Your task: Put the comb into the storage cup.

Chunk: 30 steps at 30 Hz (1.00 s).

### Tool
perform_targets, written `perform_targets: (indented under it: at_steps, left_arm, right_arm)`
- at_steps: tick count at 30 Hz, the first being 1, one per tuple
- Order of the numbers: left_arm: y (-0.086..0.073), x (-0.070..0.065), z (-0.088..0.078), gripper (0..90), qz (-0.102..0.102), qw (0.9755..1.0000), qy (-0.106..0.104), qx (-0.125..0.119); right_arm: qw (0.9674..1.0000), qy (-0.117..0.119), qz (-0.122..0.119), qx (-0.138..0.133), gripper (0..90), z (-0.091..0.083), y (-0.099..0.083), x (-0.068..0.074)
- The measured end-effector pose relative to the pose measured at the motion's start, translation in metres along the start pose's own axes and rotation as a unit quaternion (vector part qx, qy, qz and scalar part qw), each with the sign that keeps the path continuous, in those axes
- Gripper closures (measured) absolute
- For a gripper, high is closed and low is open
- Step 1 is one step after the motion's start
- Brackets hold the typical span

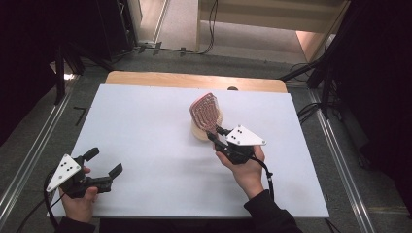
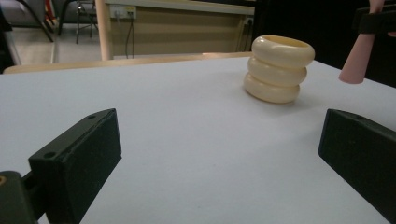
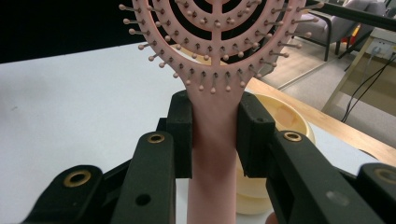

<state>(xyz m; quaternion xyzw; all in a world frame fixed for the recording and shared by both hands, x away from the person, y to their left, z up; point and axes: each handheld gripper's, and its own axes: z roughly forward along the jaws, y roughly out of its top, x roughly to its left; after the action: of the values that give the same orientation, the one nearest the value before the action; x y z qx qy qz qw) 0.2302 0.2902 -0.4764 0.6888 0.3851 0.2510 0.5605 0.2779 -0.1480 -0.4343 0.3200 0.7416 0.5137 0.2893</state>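
Right tool [image 1: 217, 137] is clamped on the handle of a pink hairbrush [image 1: 206, 112], holding it up w/ the bristle head tilted over a cream ribbed holder [image 1: 200, 132], approx mid-bench and a bit right. Left tool [image 1: 102, 162] is spread wide, nothing in it, low near the front-left corner of the white bench [image 1: 145, 126]. Loads of bare surface btw the two. Back edge shows a wood strip, floor and cables beyond.

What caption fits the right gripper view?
Right tongs clamp a pink hairbrush by its handle, above a cream ribbed holder on the white table.
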Motion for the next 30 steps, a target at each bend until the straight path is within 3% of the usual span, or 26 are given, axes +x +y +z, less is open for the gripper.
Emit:
perform_targets:
  at_steps: [3, 15, 30]
  left_arm:
    - [-0.003, 0.003, -0.003, 0.1, 0.008, 0.9999, 0.006, 0.005]
    - [-0.008, 0.009, -0.005, 0.1, 0.001, 0.9999, 0.011, 0.002]
    - [-0.011, 0.008, -0.003, 0.2, 0.010, 0.9999, 0.008, 0.006]
  right_arm:
    - [1.0000, 0.001, 0.005, -0.006, 68.3, 0.001, 0.002, -0.001]
    - [0.9991, 0.006, 0.033, -0.025, 68.3, 0.005, 0.010, -0.010]
    - [0.9984, -0.003, 0.040, -0.041, 68.3, 0.008, 0.020, -0.020]
